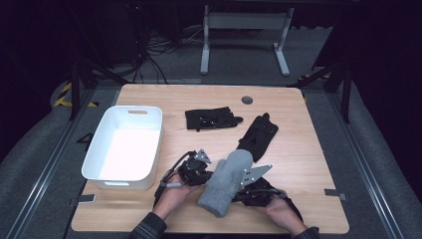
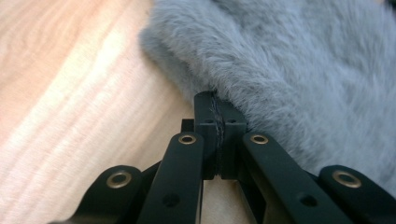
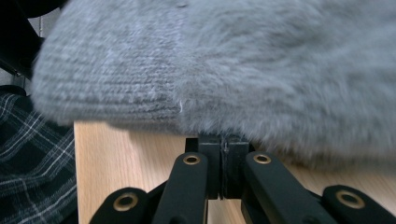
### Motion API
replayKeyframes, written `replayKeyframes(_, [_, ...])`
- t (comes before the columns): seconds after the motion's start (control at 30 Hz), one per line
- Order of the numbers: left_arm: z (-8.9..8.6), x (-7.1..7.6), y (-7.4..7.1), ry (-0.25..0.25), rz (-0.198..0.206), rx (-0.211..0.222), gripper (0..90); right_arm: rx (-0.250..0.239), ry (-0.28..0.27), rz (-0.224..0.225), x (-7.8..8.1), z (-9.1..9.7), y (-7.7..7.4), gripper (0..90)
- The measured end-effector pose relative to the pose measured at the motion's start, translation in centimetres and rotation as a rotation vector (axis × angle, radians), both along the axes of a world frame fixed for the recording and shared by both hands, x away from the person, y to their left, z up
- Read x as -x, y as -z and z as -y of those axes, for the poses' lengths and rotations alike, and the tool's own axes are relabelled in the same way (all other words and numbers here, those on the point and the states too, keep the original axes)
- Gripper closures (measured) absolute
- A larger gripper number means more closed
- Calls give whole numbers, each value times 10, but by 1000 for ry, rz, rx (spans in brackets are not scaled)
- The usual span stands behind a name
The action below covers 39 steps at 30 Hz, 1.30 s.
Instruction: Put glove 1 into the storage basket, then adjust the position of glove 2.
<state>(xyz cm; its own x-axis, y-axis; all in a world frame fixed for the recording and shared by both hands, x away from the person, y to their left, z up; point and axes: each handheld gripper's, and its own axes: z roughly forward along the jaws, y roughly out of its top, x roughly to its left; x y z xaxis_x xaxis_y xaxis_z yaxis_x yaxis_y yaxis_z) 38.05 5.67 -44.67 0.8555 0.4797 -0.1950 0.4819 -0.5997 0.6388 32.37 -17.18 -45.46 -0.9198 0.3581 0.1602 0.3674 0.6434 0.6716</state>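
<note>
While both grippers, left [image 2: 217, 122] and right [image 3: 223, 145], pinch only the fuzzy edges of the grey mitten [image 1: 226, 180] near the table's [image 1: 318, 164] front edge, the nap could slip free.

A mitten [image 1: 227, 181] lies near the table's [image 1: 308, 164] front edge, bin [image 1: 125, 144] left, two gloves [image 1: 211, 118] behind.
</note>
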Motion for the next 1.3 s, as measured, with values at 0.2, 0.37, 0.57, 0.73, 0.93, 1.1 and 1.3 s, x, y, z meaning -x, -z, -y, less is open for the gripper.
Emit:
replayKeyframes(0.2, [3, -10, -1, 3, -10, 7, 892, 1, -32, 13, 2, -16, 1, 900])
replayKeyframes(0.37, [0, -14, -6, -10, 2, 14, 856, 2, -20, 22, 5, -8, -1, 900])
replayKeyframes(0.57, [-6, -12, -23, -32, 35, 6, 747, 7, 44, 39, 7, 22, -5, 817])
replayKeyframes(0.73, [-11, -12, -38, -44, 53, 31, 543, 5, 170, 78, 2, 61, -11, 705])
replayKeyframes(0.93, [-8, -8, -48, -14, 61, 72, 329, 23, 288, 117, -9, 89, -9, 555])
replayKeyframes(1.1, [4, -5, -49, 10, 57, 85, 225, 37, 385, 138, -20, 109, -7, 398])
replayKeyframes(1.3, [25, -3, -39, 52, 35, 53, 156, 76, 527, 160, -36, 135, -1, 211])
